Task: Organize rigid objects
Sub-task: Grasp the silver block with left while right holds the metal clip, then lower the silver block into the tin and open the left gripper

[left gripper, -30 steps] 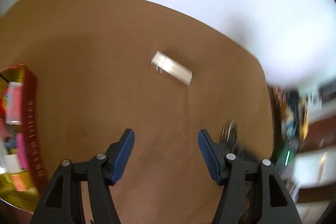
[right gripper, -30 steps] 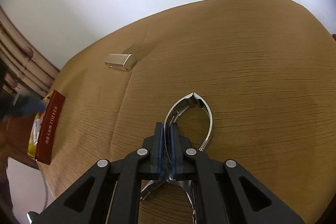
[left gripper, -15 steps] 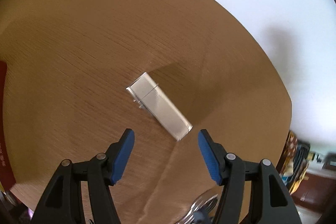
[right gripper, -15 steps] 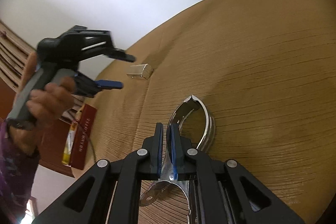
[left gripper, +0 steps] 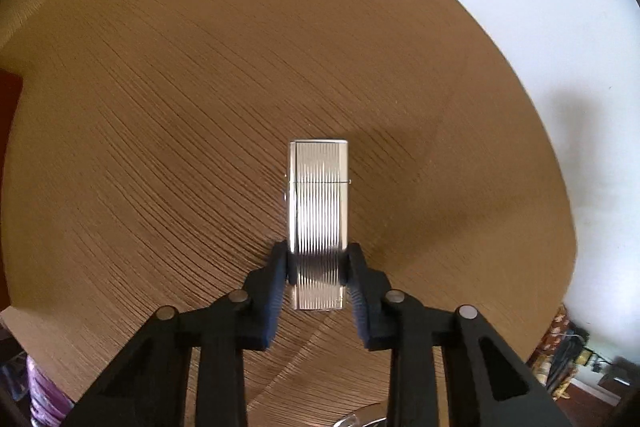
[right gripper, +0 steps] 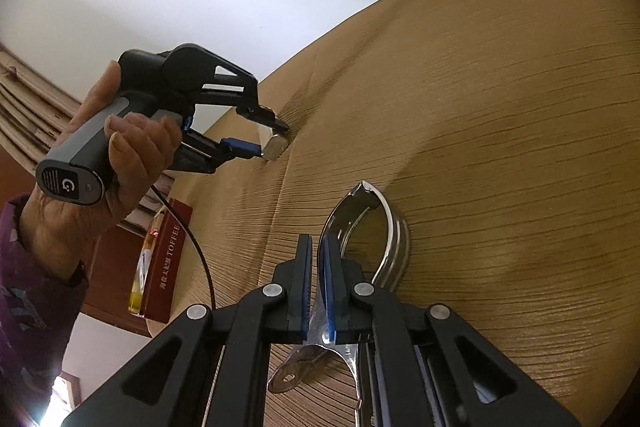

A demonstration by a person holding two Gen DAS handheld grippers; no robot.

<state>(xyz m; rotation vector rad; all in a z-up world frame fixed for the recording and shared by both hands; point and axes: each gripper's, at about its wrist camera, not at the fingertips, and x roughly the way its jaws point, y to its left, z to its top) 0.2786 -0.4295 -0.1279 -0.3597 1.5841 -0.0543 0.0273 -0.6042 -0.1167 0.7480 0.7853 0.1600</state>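
A ribbed silver lighter (left gripper: 318,203) lies on the round brown table (left gripper: 160,107). My left gripper (left gripper: 318,267) is shut on the lighter's near end, pads on both long sides. In the right wrist view the left gripper (right gripper: 272,143) holds the lighter (right gripper: 274,143) at the table's far left edge. My right gripper (right gripper: 317,279) is shut on one handle of shiny steel nail nippers (right gripper: 384,227), whose jaws point away and rest on the table (right gripper: 500,107).
A dark red toffee box (right gripper: 166,259) with a gold interior stands at the table's left edge, below the left gripper. A white wall lies behind the table. Shelves with clutter (left gripper: 576,359) show at the lower right in the left wrist view.
My left gripper moved forward to the lighter, turned in line with it and shut on it. My right gripper stayed shut on the nippers and tilted slightly.
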